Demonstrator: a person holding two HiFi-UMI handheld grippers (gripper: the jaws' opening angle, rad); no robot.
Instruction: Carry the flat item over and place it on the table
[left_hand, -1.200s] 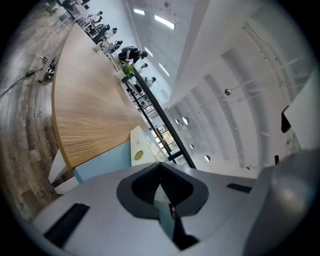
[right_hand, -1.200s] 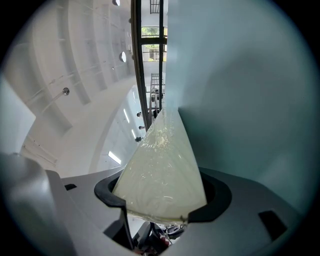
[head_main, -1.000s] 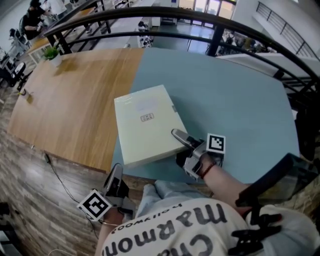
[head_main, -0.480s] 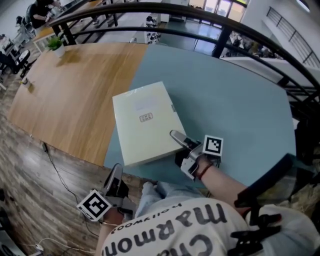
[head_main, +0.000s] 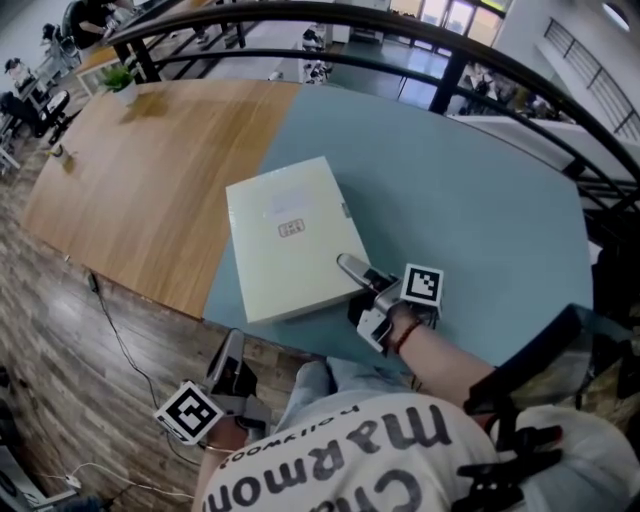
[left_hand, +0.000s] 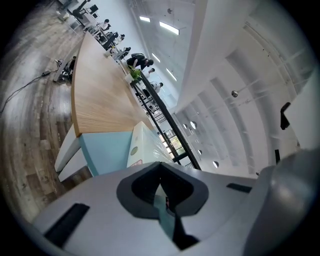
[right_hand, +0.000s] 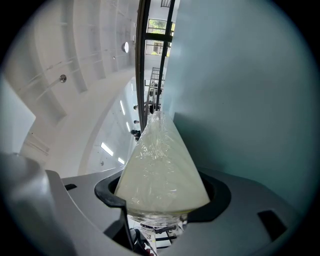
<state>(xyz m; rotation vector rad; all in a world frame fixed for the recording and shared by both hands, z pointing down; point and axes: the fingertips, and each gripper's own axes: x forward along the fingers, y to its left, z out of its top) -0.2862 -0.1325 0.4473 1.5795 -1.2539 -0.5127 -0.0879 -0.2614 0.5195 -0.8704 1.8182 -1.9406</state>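
Observation:
The flat item is a pale cream box (head_main: 290, 238) wrapped in clear film. It lies level over the teal part of the table (head_main: 470, 190), close to the near edge. My right gripper (head_main: 352, 272) is shut on the box's near right corner. In the right gripper view the wrapped box (right_hand: 160, 165) fills the space between the jaws of the right gripper (right_hand: 159, 222). My left gripper (head_main: 232, 358) hangs low by the person's leg, below the table edge, jaws together and holding nothing. In the left gripper view the left gripper (left_hand: 163, 192) points up at the table's edge and the box (left_hand: 142, 145).
The table's left part is wood (head_main: 140, 180), with a small potted plant (head_main: 122, 80) at its far corner. A black railing (head_main: 440, 40) curves behind the table. A cable (head_main: 115, 330) trails on the wooden floor at left. People sit at desks far back left.
The right gripper has carried the box slightly farther in over the teal table. The left gripper has stayed low at the person's side.

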